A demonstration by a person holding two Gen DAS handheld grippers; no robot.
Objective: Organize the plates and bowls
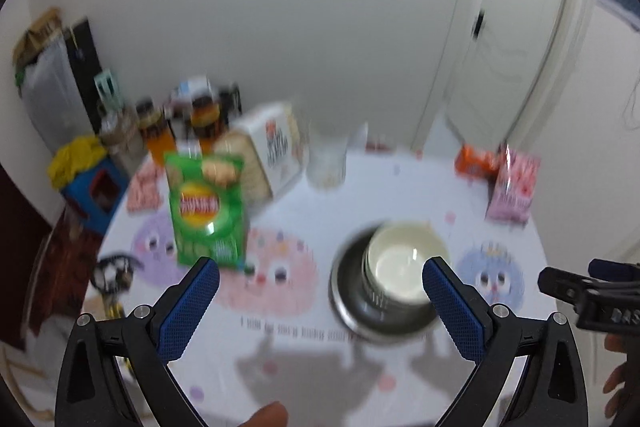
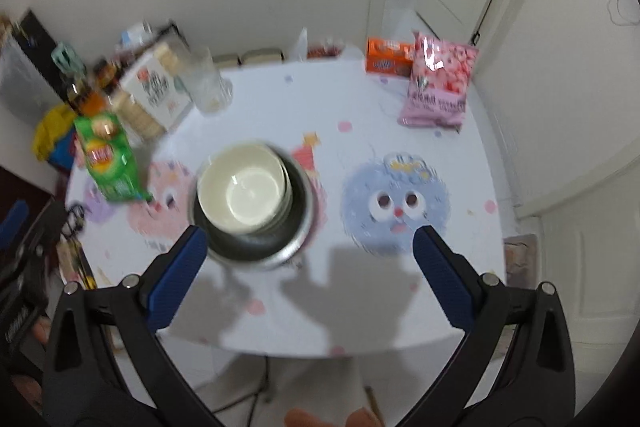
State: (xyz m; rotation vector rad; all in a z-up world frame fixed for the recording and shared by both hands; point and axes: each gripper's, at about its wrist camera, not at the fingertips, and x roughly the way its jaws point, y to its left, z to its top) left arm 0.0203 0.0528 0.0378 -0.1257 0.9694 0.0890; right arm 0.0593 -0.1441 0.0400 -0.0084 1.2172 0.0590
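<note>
Right wrist view: your right gripper (image 2: 306, 241) hangs spread wide, empty; left gripper (image 1: 320, 277) likewise. Stacked cream bowls (image 2: 244, 187) sit inside the steel bowl (image 2: 256, 251), mid-table. Far left, the green chip bag (image 2: 108, 159): lettering too blurred to read.

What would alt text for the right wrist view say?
A cream bowl sits nested in a metal bowl on a round cartoon-print table, with the open right gripper empty above it. Snack bags stand around the table's far edge.

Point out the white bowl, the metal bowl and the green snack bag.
white bowl (image 2: 250, 197), right wrist view, inner bottom.
metal bowl (image 2: 298, 227), right wrist view, right inner wall.
green snack bag (image 1: 206, 209), left wrist view, front face.
</note>
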